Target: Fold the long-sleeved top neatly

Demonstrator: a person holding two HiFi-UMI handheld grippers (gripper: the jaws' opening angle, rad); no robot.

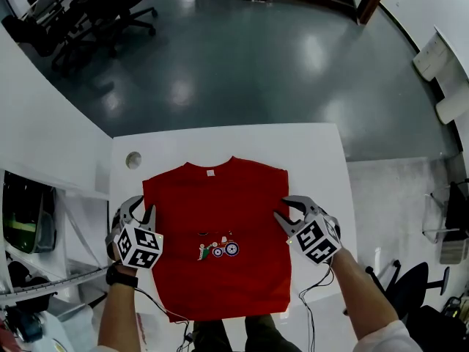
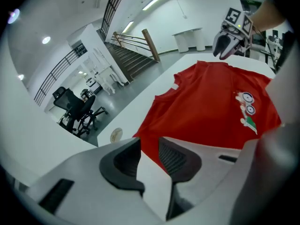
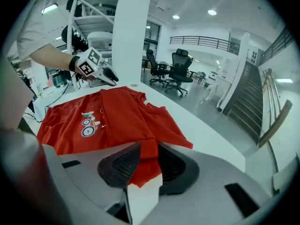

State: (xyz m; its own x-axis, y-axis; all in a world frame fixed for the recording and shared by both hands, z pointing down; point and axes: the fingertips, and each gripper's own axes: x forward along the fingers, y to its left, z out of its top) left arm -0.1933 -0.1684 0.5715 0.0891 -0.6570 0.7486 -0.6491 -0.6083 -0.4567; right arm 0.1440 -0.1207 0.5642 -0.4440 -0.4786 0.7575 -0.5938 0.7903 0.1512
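A red long-sleeved top (image 1: 220,226) with a small tractor print lies flat on the white table (image 1: 311,152), collar at the far side, no sleeves showing at its sides. My left gripper (image 1: 143,210) hovers at the top's left edge. In the left gripper view its jaws (image 2: 150,146) stand apart, with only table and the cloth's edge (image 2: 211,102) below them. My right gripper (image 1: 287,211) is at the top's right edge. Its jaws (image 3: 149,156) are apart over a red fold (image 3: 112,116), and the pads do not press on it. Each gripper view shows the other gripper: the right (image 2: 226,46) and the left (image 3: 108,75).
A small round disc (image 1: 133,160) sits on the table's far left corner. Black office chairs (image 1: 110,6) stand on the grey floor beyond the table. A shelf unit (image 1: 29,218) is at my left. The top's hem reaches the table's near edge.
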